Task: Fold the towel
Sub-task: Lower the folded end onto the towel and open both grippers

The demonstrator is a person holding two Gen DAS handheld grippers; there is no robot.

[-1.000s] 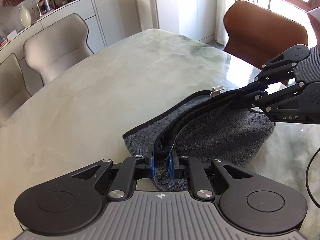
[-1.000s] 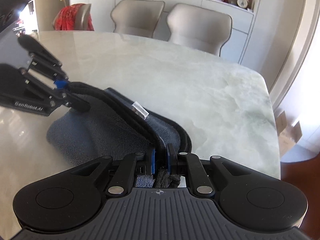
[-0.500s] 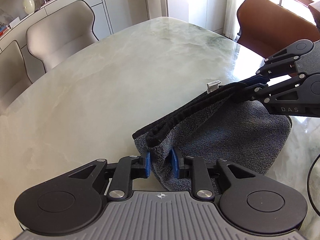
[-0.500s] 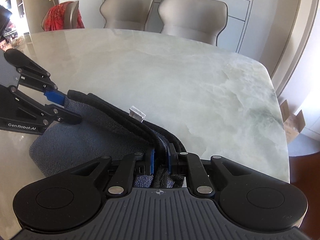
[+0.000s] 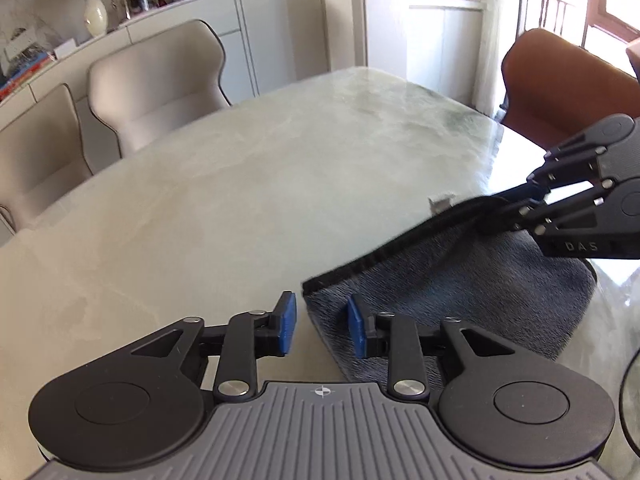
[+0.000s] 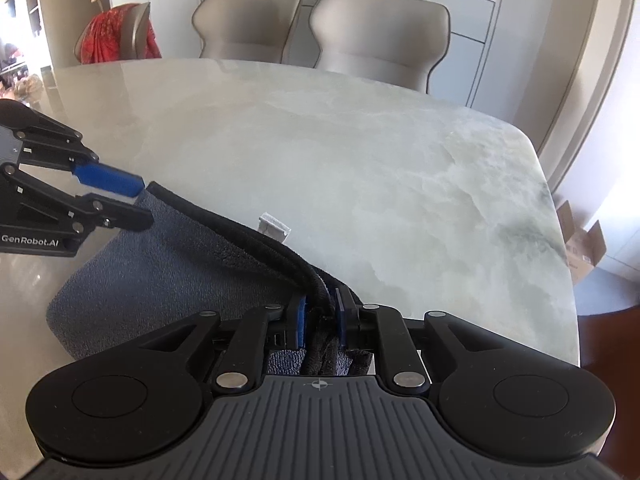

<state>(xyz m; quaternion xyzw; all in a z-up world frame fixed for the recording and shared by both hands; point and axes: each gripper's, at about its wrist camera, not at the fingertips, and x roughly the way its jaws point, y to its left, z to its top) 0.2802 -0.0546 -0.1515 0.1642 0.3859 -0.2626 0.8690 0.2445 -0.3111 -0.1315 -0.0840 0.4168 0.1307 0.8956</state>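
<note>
A dark grey towel point(image 5: 452, 292) with a black hem lies folded on the marble table point(image 5: 240, 200); it also shows in the right wrist view point(image 6: 168, 260). My left gripper point(image 5: 320, 326) is open just above the towel's near corner, holding nothing; it also shows in the right wrist view point(image 6: 134, 200). My right gripper point(image 6: 320, 320) is shut on the towel's stacked hem edges and holds that end slightly raised; it also shows in the left wrist view point(image 5: 508, 212). A small white label point(image 6: 274, 226) sticks out of the hem.
Two beige chairs point(image 6: 320, 28) stand at the table's far side and a brown chair point(image 5: 560, 88) at another side. A white sideboard point(image 5: 120, 28) with ornaments lines the wall. A cardboard box point(image 6: 584, 248) sits on the floor past the table's edge.
My left gripper has opened and let go of the towel's corner, which now lies on the table. My right gripper keeps its hold on the hem.
</note>
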